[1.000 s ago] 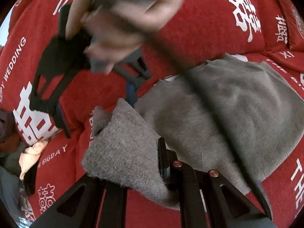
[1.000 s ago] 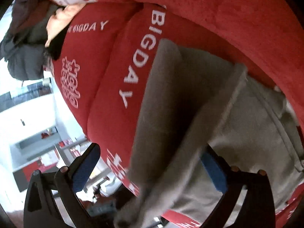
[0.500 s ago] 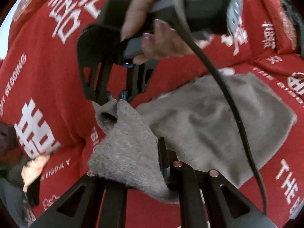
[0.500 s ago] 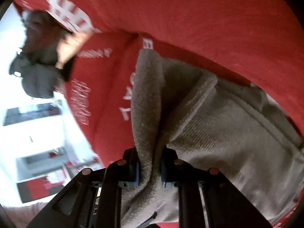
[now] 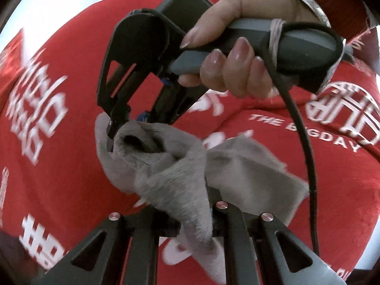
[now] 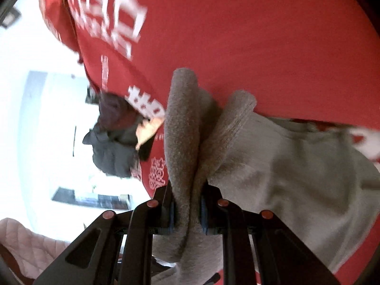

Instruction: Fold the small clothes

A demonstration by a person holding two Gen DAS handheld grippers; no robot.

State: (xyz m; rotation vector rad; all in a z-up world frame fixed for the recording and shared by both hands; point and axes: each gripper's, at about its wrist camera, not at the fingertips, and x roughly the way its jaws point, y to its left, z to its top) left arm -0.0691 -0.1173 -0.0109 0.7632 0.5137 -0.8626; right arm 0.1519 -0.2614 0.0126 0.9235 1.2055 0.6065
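Grey knit fabric of a small garment (image 5: 180, 180) hangs lifted above the red bedspread (image 5: 332, 178), which carries white printed lettering; positions below are given relative to the garment. At its left end, in the left wrist view, the right gripper (image 5: 125, 128) pinches the rolled hem, fingers closed on the cloth; a person's hand (image 5: 232, 54), with a silver bracelet (image 5: 306, 0) at the wrist, grips the grey handle above, and a black cable (image 5: 301, 130) trails down past the garment's right side. At the garment's lower middle, the left gripper (image 5: 190, 216) has its two fingers pressed together on a fold of the knit, with cloth hanging below them. In the right wrist view, a pile of dark clothes (image 6: 111, 142) lies to the left of the garment (image 6: 285, 166) on the bedspread (image 6: 261, 35). The right gripper (image 6: 187, 211) holds two thick layers of hem clamped between its blue pads (image 6: 172, 216); the rest of the garment spreads rightward over the bedspread.
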